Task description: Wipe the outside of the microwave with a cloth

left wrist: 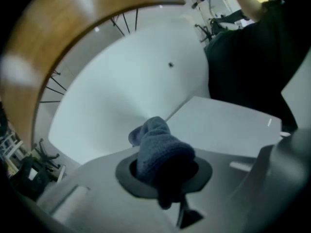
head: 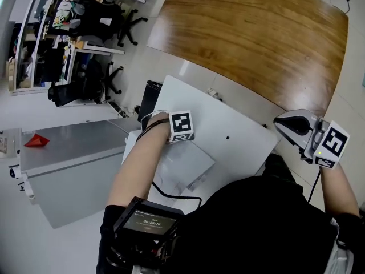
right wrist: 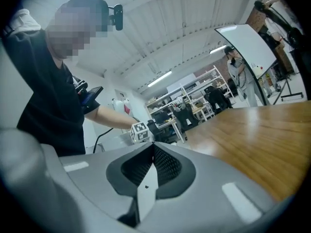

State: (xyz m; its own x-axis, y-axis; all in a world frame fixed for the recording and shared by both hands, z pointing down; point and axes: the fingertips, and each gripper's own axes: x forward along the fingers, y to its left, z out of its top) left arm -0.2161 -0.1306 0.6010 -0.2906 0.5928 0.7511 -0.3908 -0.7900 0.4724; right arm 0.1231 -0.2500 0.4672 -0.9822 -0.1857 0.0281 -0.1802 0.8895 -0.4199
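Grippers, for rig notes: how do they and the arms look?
The left gripper and right gripper are pale grey shells with dark jaw pads, each carrying a white cube with black square markers. A black cable hangs by the right arm. The person wears a black short-sleeved shirt and a black screen unit on the left arm.

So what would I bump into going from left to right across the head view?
Small red thing → black office chair → left gripper → right gripper.
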